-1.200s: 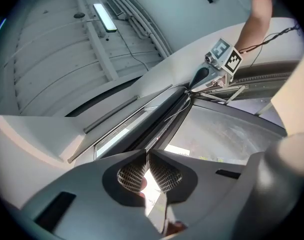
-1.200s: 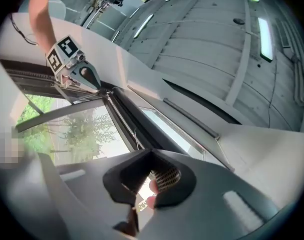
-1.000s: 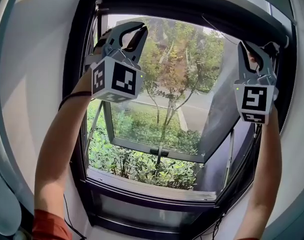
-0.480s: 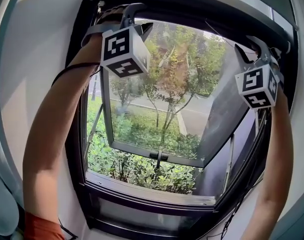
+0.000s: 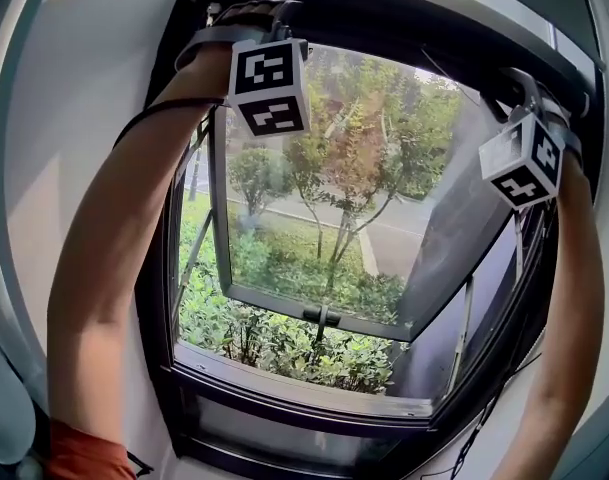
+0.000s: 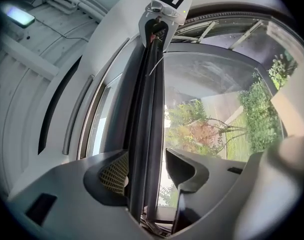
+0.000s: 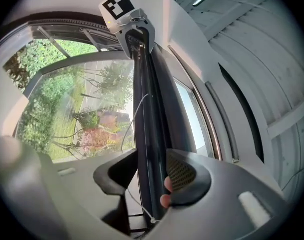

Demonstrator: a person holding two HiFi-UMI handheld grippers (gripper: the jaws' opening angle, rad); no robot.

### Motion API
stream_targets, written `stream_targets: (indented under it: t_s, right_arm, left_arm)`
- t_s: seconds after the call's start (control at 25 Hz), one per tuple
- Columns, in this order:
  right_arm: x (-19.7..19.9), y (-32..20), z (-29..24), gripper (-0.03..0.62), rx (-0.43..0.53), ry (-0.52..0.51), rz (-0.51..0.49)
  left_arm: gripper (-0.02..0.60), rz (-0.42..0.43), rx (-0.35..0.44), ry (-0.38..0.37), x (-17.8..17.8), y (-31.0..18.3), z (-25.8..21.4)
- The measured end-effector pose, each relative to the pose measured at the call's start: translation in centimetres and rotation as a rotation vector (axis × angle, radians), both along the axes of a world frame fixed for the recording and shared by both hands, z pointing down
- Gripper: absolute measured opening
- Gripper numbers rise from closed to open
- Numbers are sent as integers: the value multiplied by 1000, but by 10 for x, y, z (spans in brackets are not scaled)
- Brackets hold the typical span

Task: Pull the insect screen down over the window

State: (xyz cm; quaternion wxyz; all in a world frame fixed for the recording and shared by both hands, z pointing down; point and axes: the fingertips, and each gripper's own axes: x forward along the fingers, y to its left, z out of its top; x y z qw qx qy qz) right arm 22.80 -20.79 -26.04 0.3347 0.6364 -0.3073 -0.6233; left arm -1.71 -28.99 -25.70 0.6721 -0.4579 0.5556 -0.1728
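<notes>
Left arm [image 5: 114, 228] and right arm [image 5: 569, 298] reach overhead; left gripper [image 6: 144, 170] and right gripper [image 7: 151, 173] point upward; both pairs of jaws have just been opening and stand wide, loosely astride a dark bar [image 6: 147, 109].

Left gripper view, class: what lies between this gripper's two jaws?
The dark screen bar runs between the left gripper's jaws, which have just been opening and stand open around it. The bar's near end is covered by the gripper's own body.

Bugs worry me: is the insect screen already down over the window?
No, the long black screen bar sits at the very top.
</notes>
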Motion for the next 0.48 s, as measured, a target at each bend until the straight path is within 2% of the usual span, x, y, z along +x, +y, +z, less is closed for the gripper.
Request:
stream_targets:
  t_s: [0.32,0.48]
  right_arm:
    - [21,-6,-2,186,-29,9,118]
    - [29,-11,-1,186,-32,6,133]
  left_arm:
    - [215,-24,-12,-12,6,-8,-5]
    - [215,-49,-24,-13,5,-14,-6]
